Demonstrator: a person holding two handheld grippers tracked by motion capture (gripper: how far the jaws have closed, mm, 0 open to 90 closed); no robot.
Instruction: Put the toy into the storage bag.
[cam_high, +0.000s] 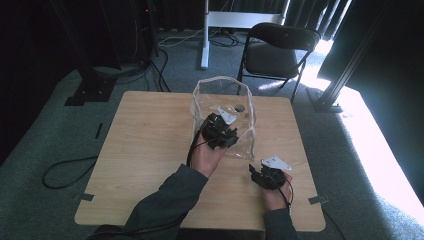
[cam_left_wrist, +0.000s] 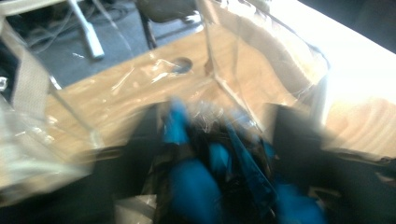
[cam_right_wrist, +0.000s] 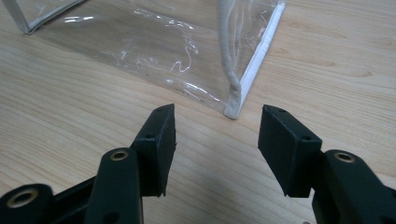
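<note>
A clear plastic bag (cam_high: 223, 89) with white trim stands open at the far middle of the wooden table (cam_high: 145, 150). My left gripper (cam_high: 221, 136) reaches into it from the near side. In the left gripper view the picture is blurred: a blue and black thing (cam_left_wrist: 210, 172), apparently in clear wrap, fills the gap between the two jaws, and the bag's wall (cam_left_wrist: 261, 51) rises behind it. My right gripper (cam_high: 256, 172) rests low over the table at the near right, jaws apart with nothing between them (cam_right_wrist: 217, 140). It faces the bag's white-edged corner (cam_right_wrist: 233, 109).
A round hole (cam_high: 240, 107) in the tabletop lies behind the bag. Beyond the table stand a black folding chair (cam_high: 280, 47) and a white post (cam_high: 205, 35). Cables (cam_high: 65, 172) lie on the carpet at the left. Bare wood stretches left of the bag.
</note>
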